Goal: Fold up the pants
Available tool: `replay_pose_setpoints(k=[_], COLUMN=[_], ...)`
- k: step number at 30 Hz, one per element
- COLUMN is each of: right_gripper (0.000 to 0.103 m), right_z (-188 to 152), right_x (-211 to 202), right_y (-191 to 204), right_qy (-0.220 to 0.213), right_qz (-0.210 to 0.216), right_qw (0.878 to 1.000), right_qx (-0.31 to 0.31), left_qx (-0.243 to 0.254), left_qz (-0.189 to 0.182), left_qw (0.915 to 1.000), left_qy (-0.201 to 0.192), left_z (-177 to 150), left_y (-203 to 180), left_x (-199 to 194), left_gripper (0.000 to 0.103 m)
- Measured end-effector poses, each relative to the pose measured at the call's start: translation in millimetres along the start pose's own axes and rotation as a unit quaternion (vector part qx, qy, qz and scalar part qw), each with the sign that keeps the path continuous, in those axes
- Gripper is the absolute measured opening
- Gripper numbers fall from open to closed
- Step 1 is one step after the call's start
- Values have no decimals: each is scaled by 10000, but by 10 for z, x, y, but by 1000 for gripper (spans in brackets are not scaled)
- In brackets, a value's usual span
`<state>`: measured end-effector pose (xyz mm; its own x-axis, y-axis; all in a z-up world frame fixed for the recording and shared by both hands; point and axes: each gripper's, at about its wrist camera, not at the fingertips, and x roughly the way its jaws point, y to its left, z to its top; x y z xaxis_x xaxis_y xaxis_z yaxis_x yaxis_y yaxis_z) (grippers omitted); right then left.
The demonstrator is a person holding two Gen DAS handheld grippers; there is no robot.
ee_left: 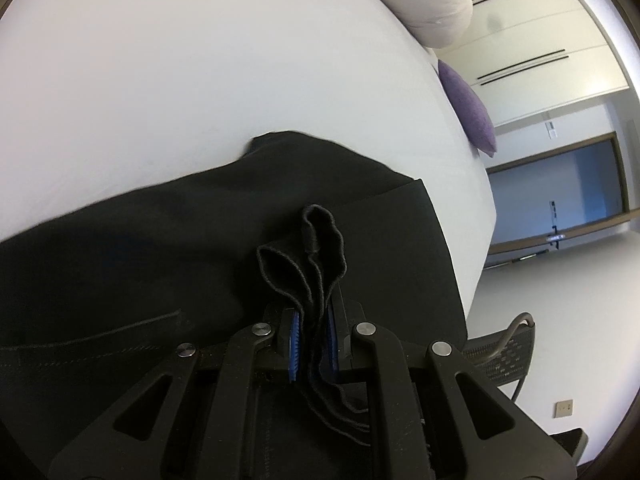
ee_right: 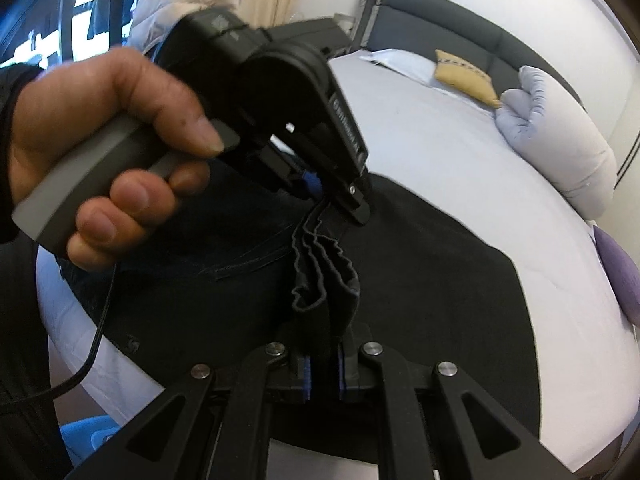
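The black pants [ee_left: 160, 248] lie spread over a white bed [ee_left: 200, 80]; they also show in the right wrist view [ee_right: 440, 264]. My left gripper [ee_left: 314, 340] is shut on a bunched hem of the pants [ee_left: 316, 248], held above the rest of the cloth. My right gripper [ee_right: 323, 372] is shut on a bunched hem [ee_right: 324, 268] too. The left gripper [ee_right: 324, 190], held by a hand [ee_right: 112, 152], shows in the right wrist view just beyond that hem, clamped on the same bunch of cloth.
White pillow [ee_right: 560, 140], tan cushion [ee_right: 464, 76] and dark headboard [ee_right: 460, 28] at the bed's far end. A purple cushion [ee_left: 468, 108] lies at the bed edge. A mesh chair [ee_left: 504, 356] stands on the floor to the right. A cable [ee_right: 96, 344] hangs from the left gripper.
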<state>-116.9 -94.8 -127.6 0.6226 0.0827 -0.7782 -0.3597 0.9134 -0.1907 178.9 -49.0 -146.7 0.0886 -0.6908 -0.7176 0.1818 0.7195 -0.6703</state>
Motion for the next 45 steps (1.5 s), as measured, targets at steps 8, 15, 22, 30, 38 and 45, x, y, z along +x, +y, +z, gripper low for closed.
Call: replay_pose_setpoints(k=[8, 15, 22, 30, 38, 45], right_gripper=[10, 14, 40, 41, 42, 45], right_z=[-63, -20, -78, -174, -169, -9], right_x=[59, 138, -8, -459, -341, 340], right_y=[40, 28, -164, -1119, -2173, -2739], right_qy=[182, 332, 360, -57, -444, -78], right_qz=[-57, -14, 661, 2354, 2448, 3098], right_qw=[9998, 9989, 9971, 9539, 9175, 8817], right_qx=[-115, -330, 74, 1862, 3103, 3557], left_qx=[262, 315, 659, 1332, 1574, 1462], left_qz=[217, 329, 1148, 1290, 1295, 1001], left_qw=[9994, 9990, 9905, 9802, 9790, 9840], left_qy=[-25, -37, -364, -690, -70, -197], left_z=[-151, -253, -400, -563, -857, -940], left_y=[31, 80, -5, -480, -613, -419], left_x=[28, 9, -375, -459, 109, 144], left_gripper=[9, 11, 15, 15, 15, 15])
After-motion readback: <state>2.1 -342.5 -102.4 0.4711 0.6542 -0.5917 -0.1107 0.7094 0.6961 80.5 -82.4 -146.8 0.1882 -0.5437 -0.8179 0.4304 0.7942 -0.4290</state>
